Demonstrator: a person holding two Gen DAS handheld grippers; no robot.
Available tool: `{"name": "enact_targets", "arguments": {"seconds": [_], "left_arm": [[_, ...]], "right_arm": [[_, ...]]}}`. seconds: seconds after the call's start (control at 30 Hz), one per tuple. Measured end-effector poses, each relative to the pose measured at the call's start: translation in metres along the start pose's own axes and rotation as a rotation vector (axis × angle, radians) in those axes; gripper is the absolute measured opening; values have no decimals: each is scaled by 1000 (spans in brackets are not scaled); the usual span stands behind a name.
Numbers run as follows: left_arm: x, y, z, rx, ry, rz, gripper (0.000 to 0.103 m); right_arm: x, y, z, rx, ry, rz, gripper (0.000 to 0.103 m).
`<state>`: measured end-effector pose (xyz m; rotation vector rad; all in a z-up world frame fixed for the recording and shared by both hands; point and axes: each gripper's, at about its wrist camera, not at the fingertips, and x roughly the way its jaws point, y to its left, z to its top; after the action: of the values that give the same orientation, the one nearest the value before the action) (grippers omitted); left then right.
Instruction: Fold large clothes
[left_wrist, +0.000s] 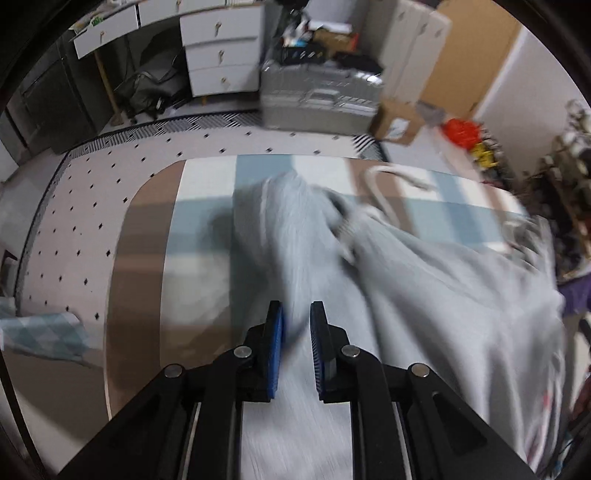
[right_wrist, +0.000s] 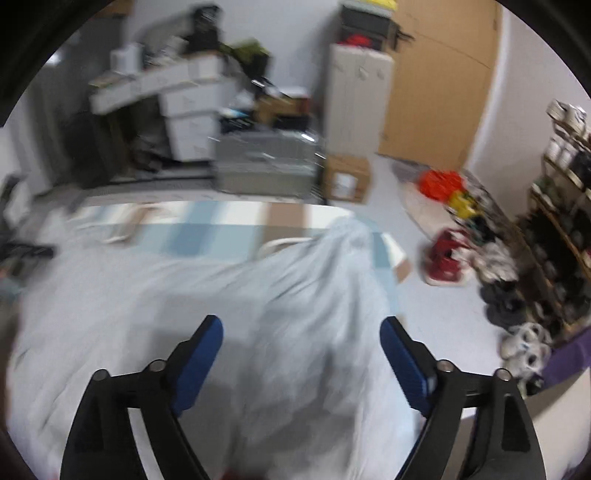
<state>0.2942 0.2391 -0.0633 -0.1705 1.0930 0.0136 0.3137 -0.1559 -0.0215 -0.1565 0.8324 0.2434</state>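
A large light grey garment (left_wrist: 406, 295) lies rumpled on a surface covered with a blue, white and brown checked cloth (left_wrist: 207, 206). A ridge of its fabric runs up into my left gripper (left_wrist: 297, 310), whose blue pads stand close together, shut on the cloth. A white cord (left_wrist: 380, 184) loops near the garment's far end. In the right wrist view the same garment (right_wrist: 258, 295) spreads below my right gripper (right_wrist: 301, 325), which is wide open above it with nothing pinched. The checked cloth (right_wrist: 207, 229) shows beyond it. Both views are blurred.
On the floor beyond are a silver suitcase (left_wrist: 317, 99), a cardboard box (left_wrist: 397, 125), white drawers (left_wrist: 221, 55) and a dotted rug (left_wrist: 74, 206). To the right are a red bag (right_wrist: 447, 258), orange items (right_wrist: 439, 182) and a cluttered shelf (right_wrist: 554, 221).
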Motion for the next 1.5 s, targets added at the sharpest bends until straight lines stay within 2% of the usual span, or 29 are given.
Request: {"name": "enact_targets", "arguments": {"seconds": [0.07,0.17,0.23,0.27,0.3,0.37,0.4,0.47,0.5,0.57,0.63,0.7,0.8,0.87,0.97,1.03,1.2,1.4,1.5], "left_arm": [[-29,-6,-27,-1,-16,-48,10],[-78,-14,-79,1,-58,-96,12],[-109,-23,-114,30,-100,-115,22],[-120,-26,-126,45,-121,-117,31],[-137,-30,-146,67,-162,-114,45],[-173,-37,-197,116,-274,-62,64],[-179,-39,-207,120,-307,-39,72],[-200,-43,-251,133,-384,4,80],[-203,-43,-254,130,-398,18,81],[-208,-39,-283,122,-430,35,86],[-202,-37,-296,132,-394,51,95],[-190,-31,-311,128,-347,73,95],[-178,-23,-331,104,-266,93,95],[-163,-9,-344,48,-191,49,95],[-142,9,-353,-48,-97,-63,95],[-133,11,-361,-83,-48,-86,95],[-120,9,-376,-70,-9,-90,95],[-110,16,-390,-107,41,-152,95],[-106,10,-396,-89,57,-126,95]], "right_arm": [[-44,17,-21,-1,-71,42,99],[-111,47,-62,37,-169,141,103],[-151,69,-93,68,-214,190,103],[-167,80,-106,73,-237,203,103],[-188,94,-125,76,-283,214,103],[-215,114,-154,75,-344,232,103],[-227,123,-169,78,-376,238,103],[-242,129,-188,102,-402,238,103],[-249,132,-199,116,-411,252,103],[-253,133,-211,115,-408,273,103],[-256,130,-225,110,-415,254,103],[-253,127,-238,91,-426,207,103],[-250,119,-249,124,-386,184,103],[-250,111,-254,147,-385,169,103],[-253,102,-260,164,-385,153,103],[-252,95,-262,195,-381,165,103],[-248,85,-267,252,-348,211,103],[-247,83,-270,255,-330,231,103],[-246,83,-271,265,-320,243,103]]}}
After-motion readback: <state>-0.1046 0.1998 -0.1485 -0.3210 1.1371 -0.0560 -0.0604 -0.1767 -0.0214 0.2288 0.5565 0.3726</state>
